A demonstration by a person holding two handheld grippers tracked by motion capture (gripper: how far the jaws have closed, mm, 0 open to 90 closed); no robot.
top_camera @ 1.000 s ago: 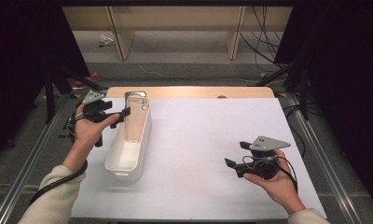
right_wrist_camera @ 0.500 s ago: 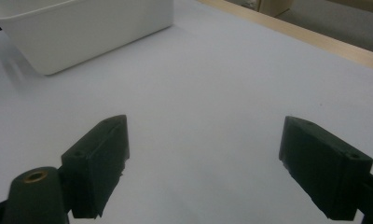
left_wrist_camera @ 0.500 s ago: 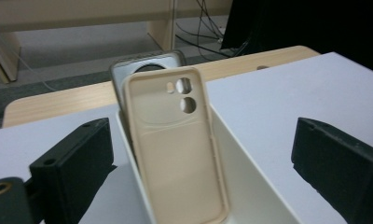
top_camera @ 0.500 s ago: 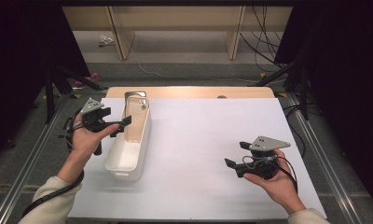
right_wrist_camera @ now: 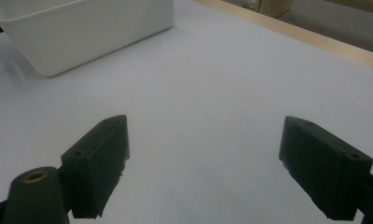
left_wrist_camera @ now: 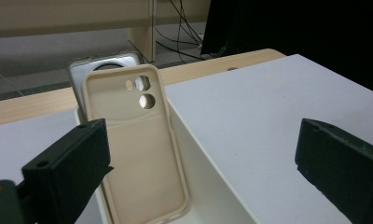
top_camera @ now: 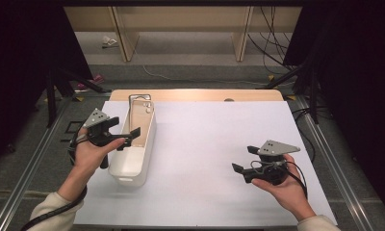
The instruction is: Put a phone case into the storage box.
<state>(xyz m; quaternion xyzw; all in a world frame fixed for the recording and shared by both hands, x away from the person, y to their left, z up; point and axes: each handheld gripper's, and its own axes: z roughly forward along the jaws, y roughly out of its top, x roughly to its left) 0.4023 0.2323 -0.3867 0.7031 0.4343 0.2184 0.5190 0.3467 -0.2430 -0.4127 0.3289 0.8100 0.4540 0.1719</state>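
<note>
A long white bin stands on the left of the white tabletop. A beige phone case leans upright at the bin's far end, with a grey case behind it. My left gripper hovers over the bin's left rim. Its jaws have just been opening and now stand open, and nothing is between the pads. The beige case lies a little beyond them. My right gripper is held open above bare tabletop at the right, nothing in it. From there the bin shows far off.
A wooden strip edges the table's far side. Metal rails run along both sides. Beyond the table are shelf uprights and loose cables on the floor, with dark curtains left and right.
The left hand has drawn back toward the near edge along the bin, away from the cases, and its jaws stand wider. The right hand has stayed in place.
</note>
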